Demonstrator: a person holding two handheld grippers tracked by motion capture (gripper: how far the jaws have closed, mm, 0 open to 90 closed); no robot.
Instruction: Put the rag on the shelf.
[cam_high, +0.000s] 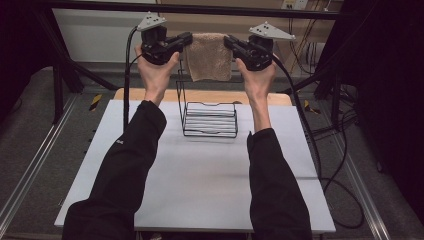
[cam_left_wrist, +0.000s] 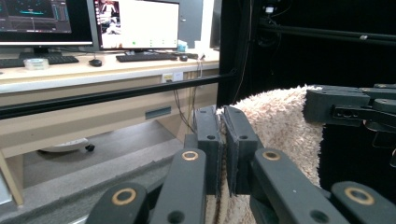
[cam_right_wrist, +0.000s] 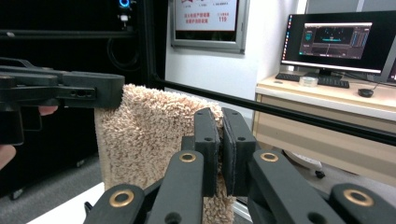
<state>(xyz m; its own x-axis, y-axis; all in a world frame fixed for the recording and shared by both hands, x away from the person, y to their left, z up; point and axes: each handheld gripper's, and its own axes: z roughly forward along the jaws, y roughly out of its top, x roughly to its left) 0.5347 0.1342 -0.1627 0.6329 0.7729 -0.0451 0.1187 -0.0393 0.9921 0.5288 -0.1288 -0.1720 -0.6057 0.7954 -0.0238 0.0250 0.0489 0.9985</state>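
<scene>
A beige fluffy towel (cam_high: 209, 56) hangs folded in the air above the far end of the table, stretched between both grippers. My left gripper (cam_high: 186, 39) is shut on its upper left corner, and my right gripper (cam_high: 229, 41) is shut on its upper right corner. In the left gripper view the towel (cam_left_wrist: 275, 126) is pinched between the black jaws of the left gripper (cam_left_wrist: 222, 140), with the other gripper's jaws at the right. In the right gripper view the towel (cam_right_wrist: 149, 130) hangs from the right gripper (cam_right_wrist: 220, 140). A black wire rack (cam_high: 209, 116) stands on the table below the towel.
The white table top (cam_high: 200, 180) lies under my forearms, with a wooden strip (cam_high: 200, 96) at its far edge. Black frame bars run across the back. Cables (cam_high: 320, 160) trail down the right side. Desks with monitors (cam_left_wrist: 135, 23) stand beyond.
</scene>
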